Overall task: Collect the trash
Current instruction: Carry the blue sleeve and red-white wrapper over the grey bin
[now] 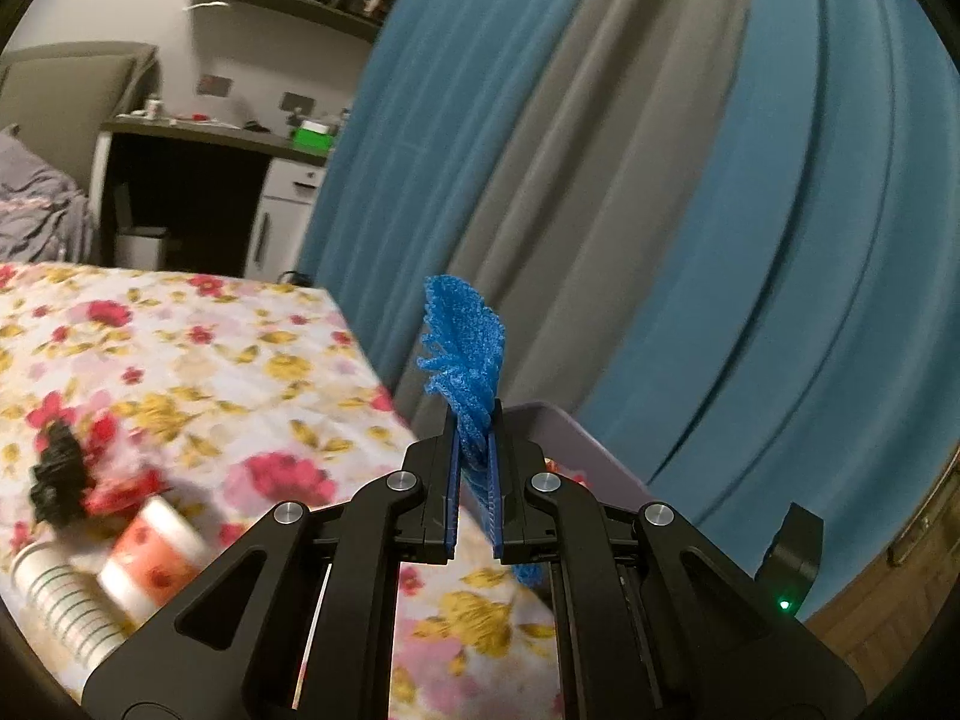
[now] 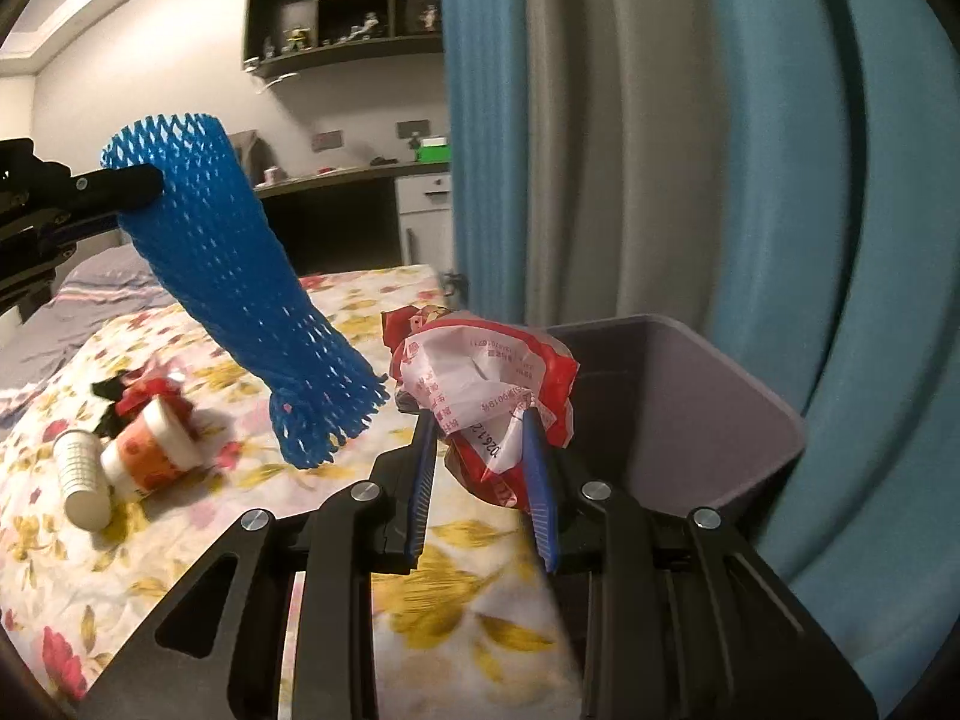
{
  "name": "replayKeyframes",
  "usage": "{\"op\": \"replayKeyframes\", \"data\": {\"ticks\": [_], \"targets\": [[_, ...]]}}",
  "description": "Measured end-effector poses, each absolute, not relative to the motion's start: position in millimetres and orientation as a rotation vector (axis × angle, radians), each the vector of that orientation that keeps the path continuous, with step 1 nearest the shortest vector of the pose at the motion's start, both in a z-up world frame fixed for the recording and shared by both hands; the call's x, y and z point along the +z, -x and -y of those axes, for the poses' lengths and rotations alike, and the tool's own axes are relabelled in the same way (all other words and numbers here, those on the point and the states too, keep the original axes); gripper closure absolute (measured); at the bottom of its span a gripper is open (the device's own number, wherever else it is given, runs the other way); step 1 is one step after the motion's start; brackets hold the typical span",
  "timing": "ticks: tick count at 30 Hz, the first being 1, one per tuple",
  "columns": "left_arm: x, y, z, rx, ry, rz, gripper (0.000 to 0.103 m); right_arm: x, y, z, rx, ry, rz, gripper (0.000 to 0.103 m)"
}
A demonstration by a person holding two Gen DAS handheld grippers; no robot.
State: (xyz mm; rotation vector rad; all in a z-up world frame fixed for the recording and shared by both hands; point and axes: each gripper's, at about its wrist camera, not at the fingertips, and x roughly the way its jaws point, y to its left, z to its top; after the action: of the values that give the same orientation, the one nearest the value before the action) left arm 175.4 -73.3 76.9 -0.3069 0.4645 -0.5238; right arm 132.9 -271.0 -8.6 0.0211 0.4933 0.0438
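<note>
Holding a blue foam net (image 2: pixel 240 276), your left gripper (image 1: pixel 474 438) has jaws clamped above the bed (image 2: pixel 180 540); your right gripper (image 2: pixel 480 438) pinches a crumpled wrapper (image 2: pixel 480 372), seemingly beside the grey bin (image 2: pixel 720 420).

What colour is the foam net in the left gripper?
Blue; the foam net shows best in the right wrist view.

- Blue foam mesh sleeve (image 2: pixel 240 276): a flattened netted tube, held up in the air, hanging tilted from 10 o'clock down to 5 o'clock above the flowered bed.
- Crumpled red-and-white plastic wrapper (image 2: pixel 486 384): bunched up, printed side showing, raised just beside the bin's rim.
- Grey plastic bin (image 2: pixel 708 408): open-topped and upright, at 3 o'clock from the wrapper, beside the bed's edge.
- Red-and-white paper cup (image 2: pixel 150 450), white ribbed cup (image 2: pixel 81 474), black-and-red scrap (image 2: pixel 135 393): lying together on the bed at 9 o'clock.
</note>
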Motion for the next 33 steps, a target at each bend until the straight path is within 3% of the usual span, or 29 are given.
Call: {"op": "replayKeyframes", "data": {"ticks": [17, 33], "targets": [[56, -238, 179, -0.568, 0.216, -0.504, 0.097, -21, -162, 345, -0.133, -0.100, -0.525, 0.074], [18, -273, 217, -0.557, 0.183, -0.594, 0.097, -33, -184, 349, -0.130, -0.090, -0.576, 0.074]]}}
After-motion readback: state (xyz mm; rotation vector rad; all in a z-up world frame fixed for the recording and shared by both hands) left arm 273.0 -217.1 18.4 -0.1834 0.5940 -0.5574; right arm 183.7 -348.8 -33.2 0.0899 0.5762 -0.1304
